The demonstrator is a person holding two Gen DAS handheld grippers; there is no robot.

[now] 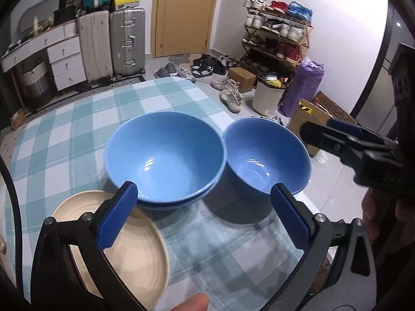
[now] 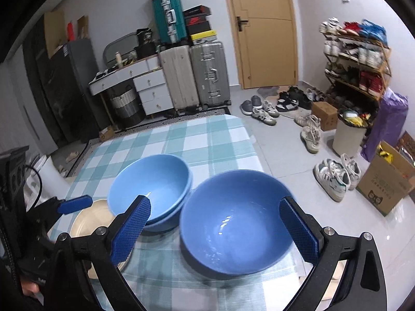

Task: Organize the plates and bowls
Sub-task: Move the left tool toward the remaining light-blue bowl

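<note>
Tan door [image 2: 262,31] at twelve o'clock; suitcases [image 2: 194,75] at eleven; shoe rack [image 2: 358,59] at two; grey tiled floor [image 2: 285,160].

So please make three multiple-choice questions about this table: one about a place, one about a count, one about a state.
1. Where does the cream plate lie?
A. left of the stacked bowls
B. inside the single bowl
C. on the floor

2. How many blue bowls are there?
A. two
B. three
C. five

3. How does the right claw stand?
A. shut on the plate
B. open
C. out of view

Answers: 1 A, it sits near the stacked bowls, on their left. 2 B, two nested plus the single bowl. 3 B, the fingers are spread and grip nothing.
</note>
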